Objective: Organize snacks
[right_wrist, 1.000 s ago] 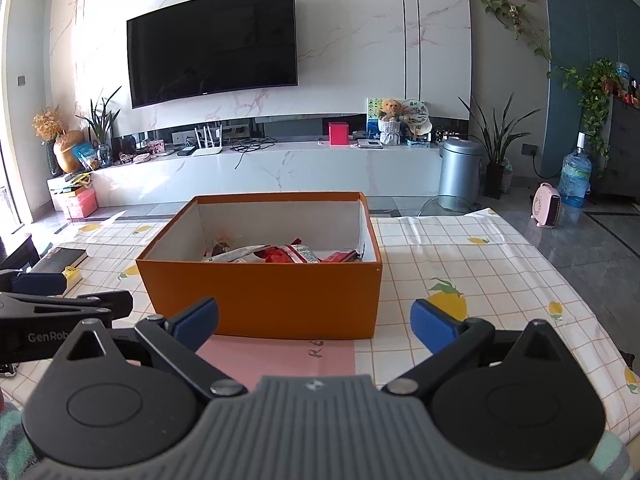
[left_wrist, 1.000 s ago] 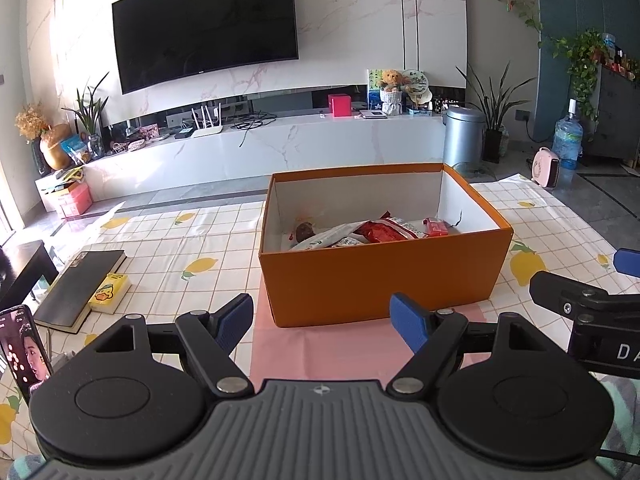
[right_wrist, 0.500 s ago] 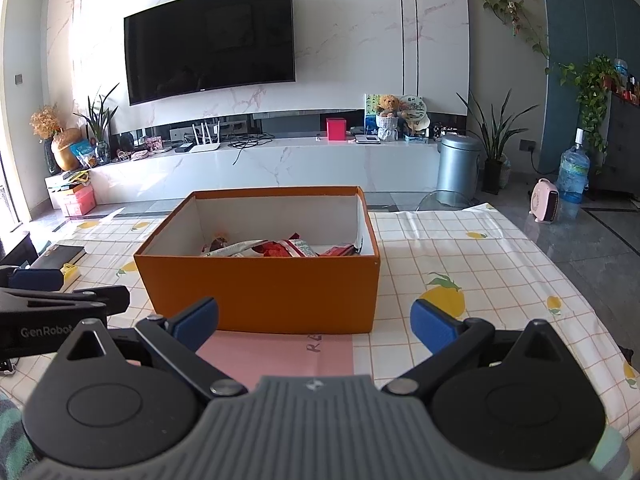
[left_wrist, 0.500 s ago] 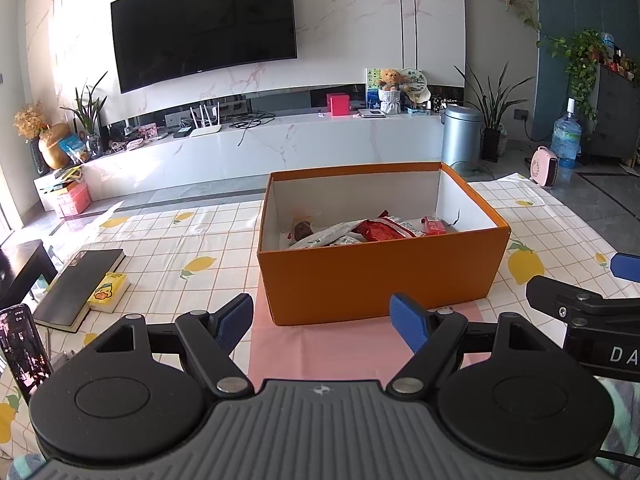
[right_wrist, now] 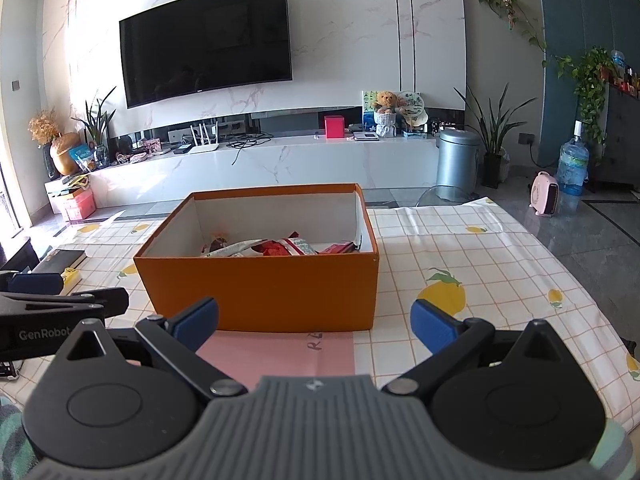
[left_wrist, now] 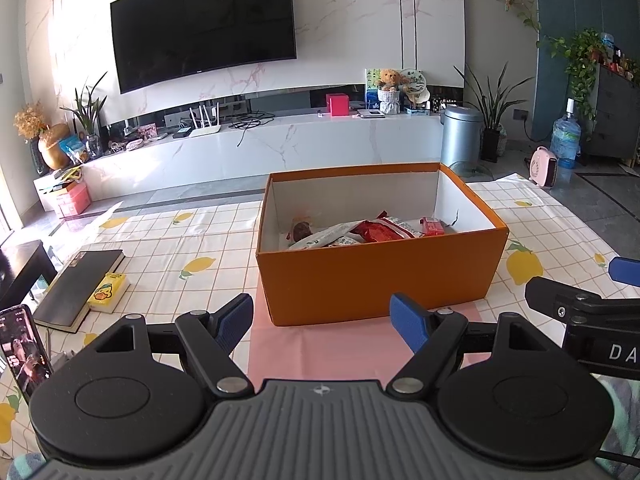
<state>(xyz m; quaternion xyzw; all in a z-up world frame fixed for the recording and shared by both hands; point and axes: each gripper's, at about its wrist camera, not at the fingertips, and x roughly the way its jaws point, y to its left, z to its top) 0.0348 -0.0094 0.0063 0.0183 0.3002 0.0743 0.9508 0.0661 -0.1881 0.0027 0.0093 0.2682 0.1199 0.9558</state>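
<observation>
**Snacks look boxed; little left on the table**

Your snack packets lie in the open orange box, which sits on a pink sheet on the lemon-print tablecloth. No loose snack shows on the cloth, so the sorting seems nearly or fully done. Your left gripper and right gripper both hang in front of the box, spread wide and empty. To your left lie a black notebook, a small yellow pack that may be a stray item, and a phone. Nothing blocks the box.
</observation>
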